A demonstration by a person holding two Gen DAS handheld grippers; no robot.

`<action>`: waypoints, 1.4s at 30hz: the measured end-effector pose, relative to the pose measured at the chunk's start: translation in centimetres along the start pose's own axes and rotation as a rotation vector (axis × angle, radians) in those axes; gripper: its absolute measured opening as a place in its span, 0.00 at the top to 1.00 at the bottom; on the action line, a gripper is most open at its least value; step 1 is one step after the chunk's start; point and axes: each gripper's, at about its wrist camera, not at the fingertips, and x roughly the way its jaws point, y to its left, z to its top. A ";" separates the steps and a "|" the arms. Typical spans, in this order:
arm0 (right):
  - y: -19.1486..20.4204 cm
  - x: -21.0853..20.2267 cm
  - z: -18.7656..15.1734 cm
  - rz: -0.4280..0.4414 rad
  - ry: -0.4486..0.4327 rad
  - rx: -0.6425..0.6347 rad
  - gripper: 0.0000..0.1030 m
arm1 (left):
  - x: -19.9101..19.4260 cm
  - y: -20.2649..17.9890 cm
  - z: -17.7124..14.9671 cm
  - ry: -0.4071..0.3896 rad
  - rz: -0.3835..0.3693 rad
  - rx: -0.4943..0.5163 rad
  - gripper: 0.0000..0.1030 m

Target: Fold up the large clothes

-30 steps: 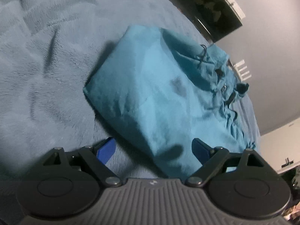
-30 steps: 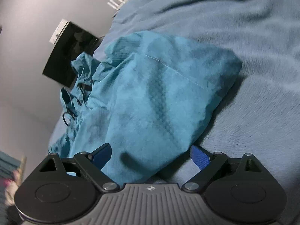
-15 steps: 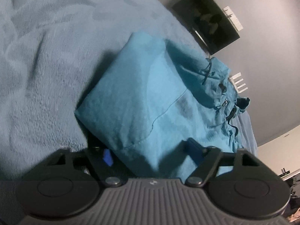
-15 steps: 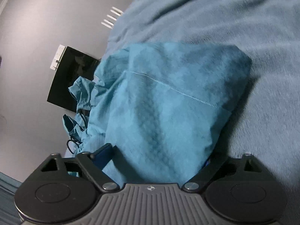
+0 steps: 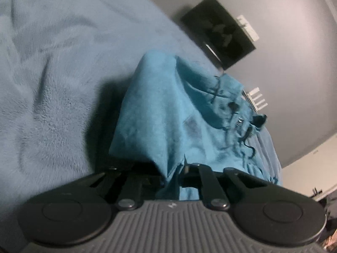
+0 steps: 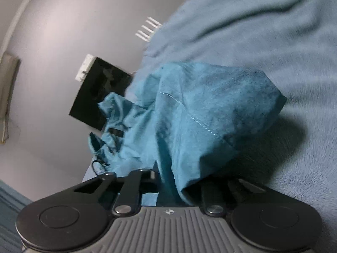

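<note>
Fuzzy blue-grey blanket (image 5: 52,97) covers what looks like a bed, with a grey wall behind and a dark flat screen (image 5: 219,33) mounted on it. Sitting on that blanket is the teal garment (image 5: 168,113), already bunched into a partly folded stack, with its drawstring end (image 5: 246,130) and dark cords crumpled toward the wall.

Both grippers are working the near edge. The left gripper (image 5: 170,175) has just been closing, and its jaws are now pinched on a fold of teal cloth, which rises up out of them like a little tent. The right gripper (image 6: 179,187) has also just been closing and has a thicker wad of the same near edge clamped between its jaws; the stitched seam (image 6: 195,118) runs up and away from it.

Why grab like that? Two pinch points along one edge let the person carry that whole edge as a straight line, probably over toward the drawstring end for the next fold. The fabric looks thin and floppy, so a single grip would likely just let it sag and twist.
</note>
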 end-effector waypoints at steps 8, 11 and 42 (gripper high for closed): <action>0.7 -5.9 1.6 -0.018 -0.023 0.011 0.88 | -5.9 -3.2 -1.6 0.050 0.006 0.095 0.97; 0.7 -8.1 2.5 -0.029 -0.021 0.026 0.88 | -8.6 -4.0 -2.8 0.094 0.003 0.096 0.97; 11.5 -12.4 3.6 -0.192 -0.029 -0.568 0.16 | -18.2 -13.8 -6.0 -0.003 0.221 0.576 0.31</action>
